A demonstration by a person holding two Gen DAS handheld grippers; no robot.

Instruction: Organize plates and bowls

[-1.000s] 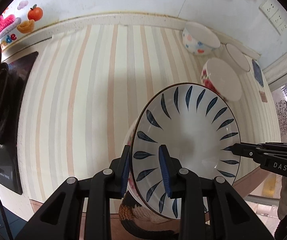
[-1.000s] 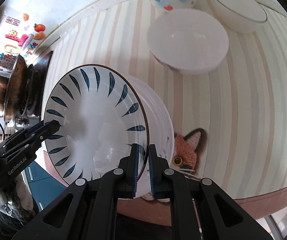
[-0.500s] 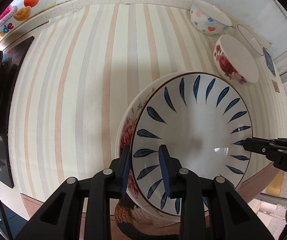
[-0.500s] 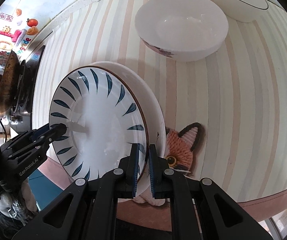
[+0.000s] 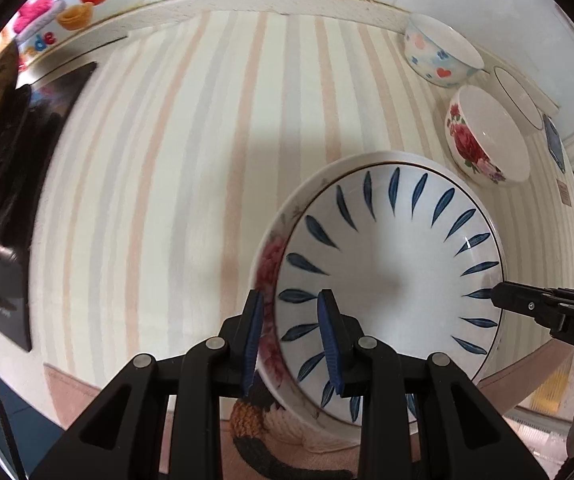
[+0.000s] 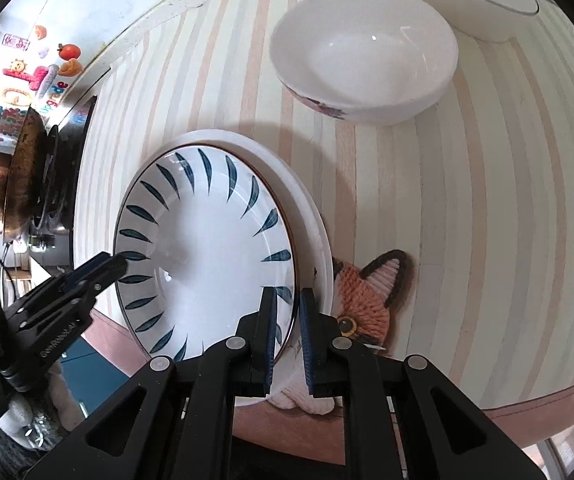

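Left wrist view gives us the striped countertop (image 5: 159, 184) as the largest thing, its far edge meeting the wall and its near edge running just below the plates; the broad stretch left of the plates lies open. Our landmark is the white plate with dark blue leaf strokes (image 5: 387, 264), seated in a larger white plate with pink roses (image 5: 269, 256). Most of the rose plate is hidden beneath it, so we see only a crescent of rim. A dark cooktop (image 5: 3, 184) left of the landmark is blurred and cut off by the frame. Beyond the landmark, to the right, stand a white bowl with red roses (image 5: 483, 140), a white bowl with blue and pink spots (image 5: 439, 56) and a white bowl with a thin dark rim (image 5: 515, 92), partly hidden behind the rose bowl.

A knitted orange fox coaster (image 6: 367, 300) lies partly under the plates at the near edge.

The left gripper (image 5: 291, 320) straddles the landmark's left rim, jaws slightly parted, and we cannot tell whether they press it. The right gripper (image 6: 287, 320) likewise brackets the right rim with a narrow gap. On its body we read "DAS", cut off.
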